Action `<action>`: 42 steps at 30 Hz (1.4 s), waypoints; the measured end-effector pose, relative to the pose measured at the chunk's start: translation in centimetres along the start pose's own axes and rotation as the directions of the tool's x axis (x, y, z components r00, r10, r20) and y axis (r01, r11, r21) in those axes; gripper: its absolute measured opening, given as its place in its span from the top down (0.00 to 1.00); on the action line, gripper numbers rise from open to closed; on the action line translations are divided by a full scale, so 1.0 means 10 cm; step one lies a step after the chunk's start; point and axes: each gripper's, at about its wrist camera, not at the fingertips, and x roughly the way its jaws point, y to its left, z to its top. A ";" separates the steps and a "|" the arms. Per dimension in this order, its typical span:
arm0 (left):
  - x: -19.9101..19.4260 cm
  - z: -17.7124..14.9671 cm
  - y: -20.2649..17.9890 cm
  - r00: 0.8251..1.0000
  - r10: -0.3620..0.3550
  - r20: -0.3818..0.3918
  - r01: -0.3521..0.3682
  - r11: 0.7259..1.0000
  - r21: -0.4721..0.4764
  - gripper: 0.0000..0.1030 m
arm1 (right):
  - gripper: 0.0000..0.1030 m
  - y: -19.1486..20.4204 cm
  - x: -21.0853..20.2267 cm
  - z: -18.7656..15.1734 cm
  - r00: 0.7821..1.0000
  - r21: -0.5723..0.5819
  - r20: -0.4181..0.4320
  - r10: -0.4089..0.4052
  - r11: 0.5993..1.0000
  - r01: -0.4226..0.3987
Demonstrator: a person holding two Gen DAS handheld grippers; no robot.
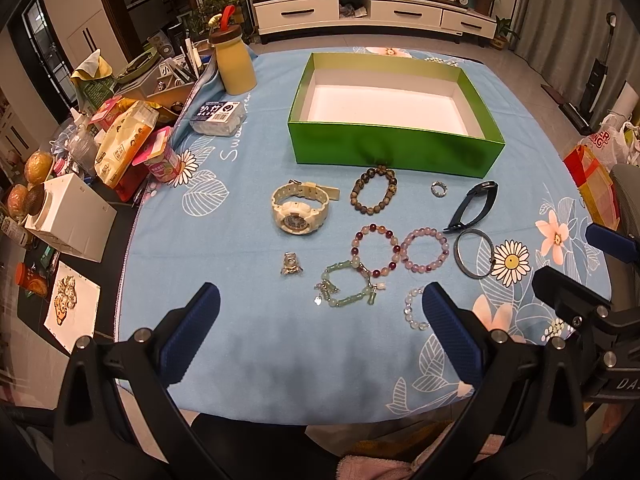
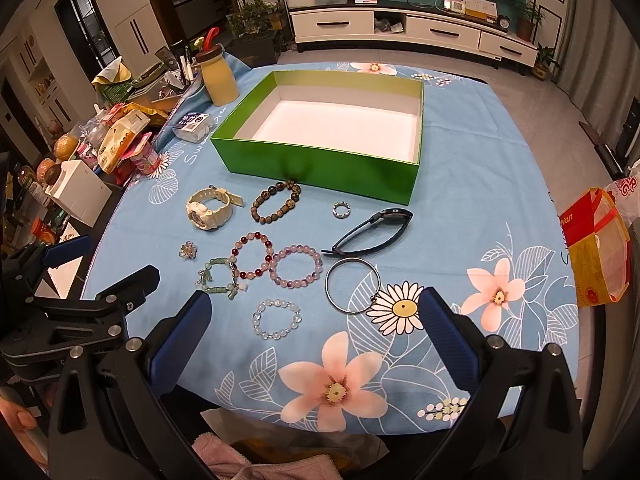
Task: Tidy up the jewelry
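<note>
Both the left tool (image 1: 320, 320) and right tool (image 2: 316, 320) are held wide open and empty above the bench (image 2: 500, 140). Bracelets, rings and a white watch (image 1: 298, 208) are laid out before an open green box (image 1: 394, 148).

Green box (image 1: 394, 148) — white inside — on blue floral cloth (image 1: 248, 248)

Both the left tongs (image 1: 320, 332) and the right tongs (image 2: 316, 336) have black plastic arms with silver screws, ending in blue, finely ribbed pads (image 1: 448, 332). White letters "DA" mark a black body right of the left tongs.
</note>
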 end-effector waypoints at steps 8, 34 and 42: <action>0.00 0.00 0.01 1.000 0.000 0.000 0.000 1.000 -0.001 0.02 | 0.01 0.00 0.01 -0.01 1.000 -0.001 -0.001 0.000 1.000 0.000; 0.00 -0.02 0.02 1.000 0.001 0.001 -0.001 1.000 0.001 0.02 | 0.01 0.03 0.02 -0.02 1.000 -0.004 -0.004 0.000 1.000 0.000; 0.02 -0.03 0.01 1.000 -0.008 -0.001 0.008 1.000 -0.003 0.02 | 0.01 0.03 0.02 -0.02 1.000 -0.003 -0.004 -0.001 1.000 0.001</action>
